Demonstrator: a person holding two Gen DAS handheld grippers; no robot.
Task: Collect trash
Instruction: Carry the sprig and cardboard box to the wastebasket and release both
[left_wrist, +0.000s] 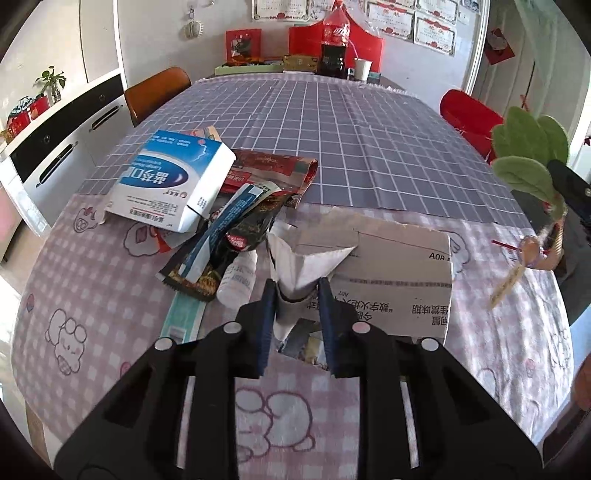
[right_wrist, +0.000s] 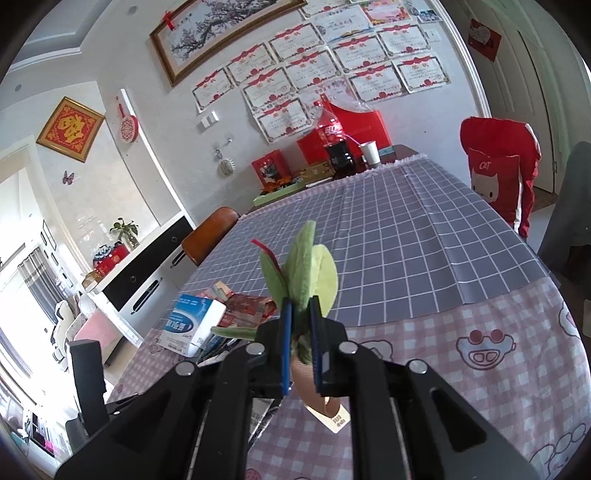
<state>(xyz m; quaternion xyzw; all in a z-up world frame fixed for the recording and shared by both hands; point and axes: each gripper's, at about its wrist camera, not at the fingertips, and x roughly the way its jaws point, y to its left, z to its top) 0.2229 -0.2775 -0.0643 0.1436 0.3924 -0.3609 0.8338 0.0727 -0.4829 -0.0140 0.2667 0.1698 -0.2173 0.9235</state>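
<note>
Two cloths covered the surface (left_wrist: 369, 122), a grey grid one beyond a pink checked one, where a flat torn cardboard sheet (left_wrist: 402, 266) lay beside crinkled foil wrappers (left_wrist: 236, 225) and a blue-and-white carton (left_wrist: 170, 181). The left tool (left_wrist: 297, 295) was clamped on a white crumpled paper (left_wrist: 299, 266) against the cardboard's near edge. The right tool (right_wrist: 300, 314), raised above the cloth, was clamped on a fuzzy green leafy sprig (right_wrist: 306, 266).

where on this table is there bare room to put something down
Free: the grey grid cloth between the trash pile and the cola bottle, and the pink cloth at the near left. Crowded: around the blue box, wrappers and cardboard.
</note>
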